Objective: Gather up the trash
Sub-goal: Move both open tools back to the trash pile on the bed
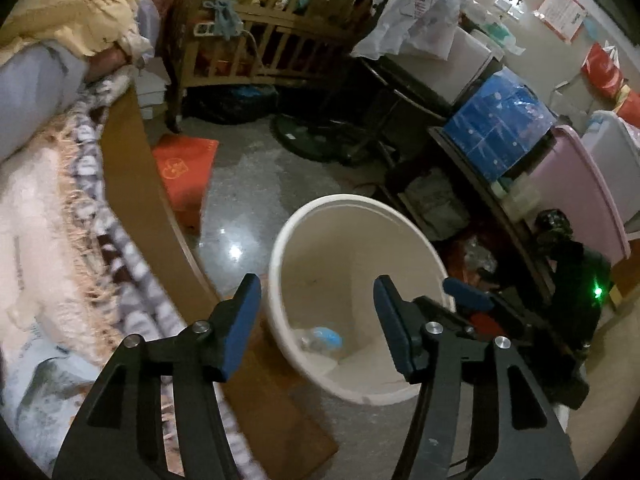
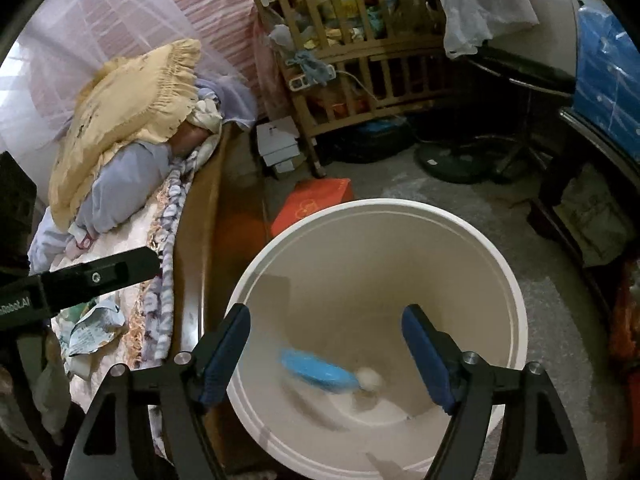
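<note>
A white bucket stands on the floor beside the bed. My left gripper hovers open over its mouth, with nothing between the blue pads. At the bottom lie a blue wrapper with clear plastic. In the right wrist view the bucket's rim fills the middle. My right gripper is open above it and holds nothing. Below it, inside the bucket, a blurred blue piece and a small white ball show. One of the right gripper's pads reaches over the bucket's right rim.
The bed with blankets, a yellow pillow and crumpled paper lies to the left. An orange box sits on the floor behind the bucket. A wooden crib stands at the back, and a cluttered shelf with a blue box on the right.
</note>
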`<state>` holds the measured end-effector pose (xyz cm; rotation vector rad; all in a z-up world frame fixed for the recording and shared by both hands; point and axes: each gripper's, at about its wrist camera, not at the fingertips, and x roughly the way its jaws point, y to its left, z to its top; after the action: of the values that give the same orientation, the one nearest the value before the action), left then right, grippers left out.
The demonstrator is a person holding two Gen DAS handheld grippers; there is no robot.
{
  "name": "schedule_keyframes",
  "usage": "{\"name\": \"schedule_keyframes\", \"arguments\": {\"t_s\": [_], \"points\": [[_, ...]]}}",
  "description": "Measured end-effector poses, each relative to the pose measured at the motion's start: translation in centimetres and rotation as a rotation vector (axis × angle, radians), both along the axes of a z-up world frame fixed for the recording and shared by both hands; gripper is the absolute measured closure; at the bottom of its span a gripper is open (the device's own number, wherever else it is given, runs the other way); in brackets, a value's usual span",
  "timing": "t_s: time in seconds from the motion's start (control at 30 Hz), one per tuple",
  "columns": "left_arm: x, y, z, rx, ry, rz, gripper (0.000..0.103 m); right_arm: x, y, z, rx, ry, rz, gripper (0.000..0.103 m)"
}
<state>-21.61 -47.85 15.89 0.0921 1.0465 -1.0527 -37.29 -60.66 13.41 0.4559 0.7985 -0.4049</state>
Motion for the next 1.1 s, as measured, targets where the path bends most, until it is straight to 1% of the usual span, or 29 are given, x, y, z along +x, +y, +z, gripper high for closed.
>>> {"name": "schedule_keyframes", "arguments": {"t_s": [0.1, 0.2, 0.4, 0.5, 0.7, 0.8, 0.9, 1.1], "points": [[0.2, 2.1, 0.8, 0.020, -0.059, 0.035, 0.046, 0.7, 1.2, 0.0, 0.000, 0.000, 0.031, 0.027], [0.4, 5.1, 1.6, 0.061, -0.161, 0.101, 0.046, 1.6, 3.0, 0.3, -0.014, -0.003, 0.069, 0.027], [1.1, 11.0, 1.5, 0.114, -0.265, 0.194, 0.046, 4.2, 7.3, 0.3, -0.012, -0.018, 0.152, 0.027], [1.5, 13.6, 1.3, 0.138, -0.303, 0.239, 0.046, 5.6, 9.8, 0.2, -0.007, -0.018, 0.200, 0.027], [2.3, 18.7, 1.4, 0.156, -0.340, 0.307, 0.046, 8.6, 14.7, 0.1, 0.012, -0.011, 0.300, 0.026], [2.9, 21.3, 1.6, 0.154, -0.337, 0.341, 0.046, 9.9, 17.3, 0.2, 0.015, -0.004, 0.356, 0.024], [3.5, 24.4, 1.6, 0.155, -0.330, 0.385, 0.046, 10.8, 19.6, 0.1, -0.007, 0.012, 0.414, 0.024], [4.4, 30.5, 1.1, 0.217, -0.342, 0.477, 0.046, 12.6, 23.3, -0.9, -0.001, 0.048, 0.527, 0.024]]}}
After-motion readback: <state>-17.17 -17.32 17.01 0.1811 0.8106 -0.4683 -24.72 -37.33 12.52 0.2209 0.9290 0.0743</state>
